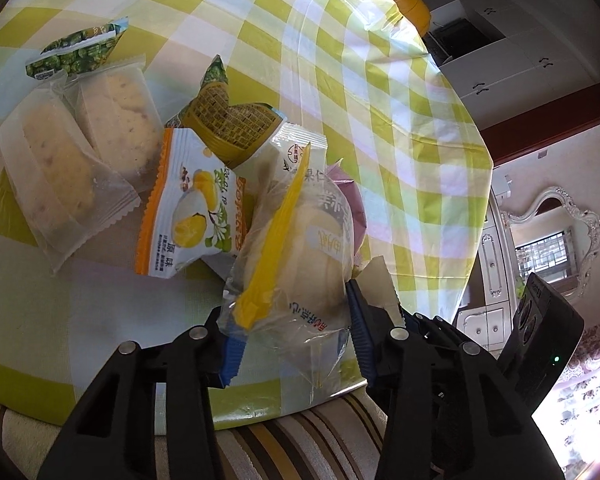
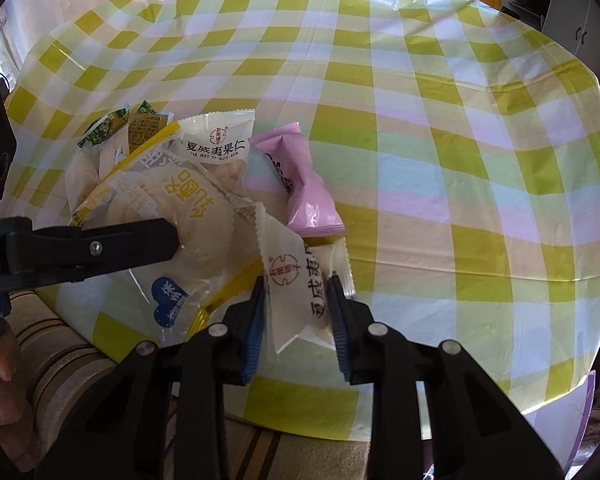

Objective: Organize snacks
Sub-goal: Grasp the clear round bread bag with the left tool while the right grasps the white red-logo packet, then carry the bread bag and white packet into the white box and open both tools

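A heap of wrapped snacks lay near the edge of a table covered by a glossy yellow-green checked cloth [image 2: 420, 140]. The left gripper [image 1: 292, 320] was clenched on a clear, yellow-trimmed bun packet [image 1: 300, 248], its ribbed blue pads [image 1: 360, 328] pressing the crinkled film at the cloth's near edge. The right gripper [image 2: 296, 320] was clamped on a translucent white macadamia pastry sachet [image 2: 296, 292] with serrated ends, just right of the bun packet. Farther in on the cloth lay a matching sachet [image 2: 220, 148], a pink pillow-shaped packet [image 2: 308, 196], an orange-bordered durian wrapper [image 1: 192, 216], two frosted cake pouches [image 1: 80, 152] and green pea packets [image 1: 76, 54].
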